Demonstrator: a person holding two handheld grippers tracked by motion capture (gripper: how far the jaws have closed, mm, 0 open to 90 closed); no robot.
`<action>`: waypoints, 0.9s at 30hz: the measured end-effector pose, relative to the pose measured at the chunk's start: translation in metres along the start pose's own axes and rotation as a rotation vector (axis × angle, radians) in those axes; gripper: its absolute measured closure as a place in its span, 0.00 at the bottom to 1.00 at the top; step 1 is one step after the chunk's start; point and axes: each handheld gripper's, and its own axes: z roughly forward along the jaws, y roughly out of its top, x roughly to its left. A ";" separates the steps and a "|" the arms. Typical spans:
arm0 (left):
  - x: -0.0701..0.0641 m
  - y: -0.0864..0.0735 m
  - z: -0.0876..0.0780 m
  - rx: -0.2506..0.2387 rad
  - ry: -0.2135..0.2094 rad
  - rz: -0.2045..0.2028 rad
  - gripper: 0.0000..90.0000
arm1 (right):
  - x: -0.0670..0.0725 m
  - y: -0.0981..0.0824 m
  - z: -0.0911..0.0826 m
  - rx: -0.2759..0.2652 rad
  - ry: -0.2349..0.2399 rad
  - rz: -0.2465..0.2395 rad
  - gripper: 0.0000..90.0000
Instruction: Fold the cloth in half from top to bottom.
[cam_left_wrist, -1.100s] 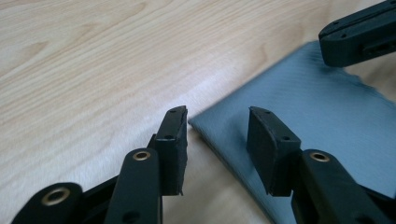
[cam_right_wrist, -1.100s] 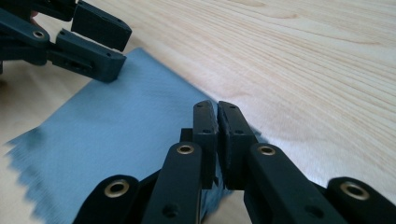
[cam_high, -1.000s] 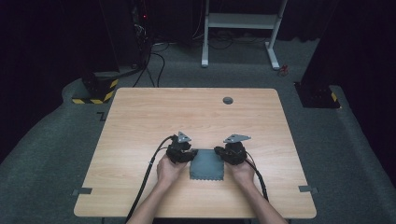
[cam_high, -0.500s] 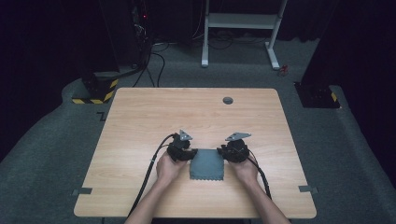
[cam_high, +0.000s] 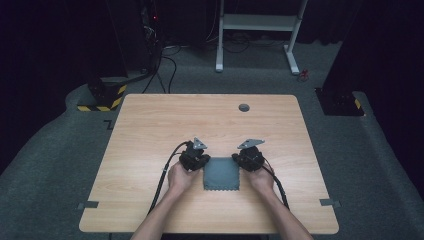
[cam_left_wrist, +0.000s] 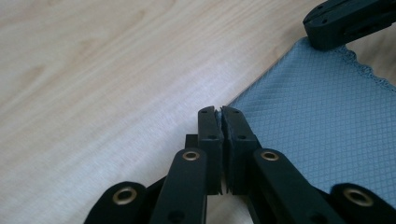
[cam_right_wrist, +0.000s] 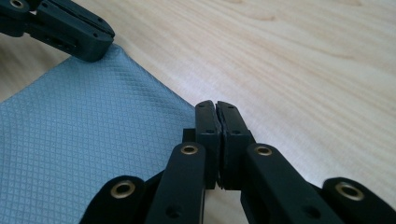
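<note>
- Two grippers are set at the far corners of one grey cloth (cam_high: 221, 173), which lies flat on the table (cam_high: 150, 130).
- Left gripper (cam_left_wrist: 218, 111): jaws just closed, a corner pinched.
- Right gripper (cam_right_wrist: 216, 104): jaws just closed, a corner pinched.
- Grasp judged done; lifting or folding remains.

I closed left gripper (cam_left_wrist: 219, 111) on cloth (cam_left_wrist: 317, 126) corner | closed right gripper (cam_right_wrist: 216, 105) on opposite corner

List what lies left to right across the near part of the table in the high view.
Left hand → left gripper → grey cloth → right gripper → right hand.
</note>
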 end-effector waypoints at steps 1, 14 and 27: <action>0.001 0.003 0.000 -0.005 0.008 -0.001 0.97 | -0.001 0.002 0.001 0.001 -0.005 -0.002 0.98; 0.021 0.008 0.013 -0.029 0.030 -0.101 0.67 | -0.019 0.018 0.021 -0.004 -0.050 0.059 0.85; 0.010 -0.016 -0.009 -0.030 0.048 -0.079 0.52 | -0.006 -0.007 0.004 -0.011 -0.043 0.027 0.79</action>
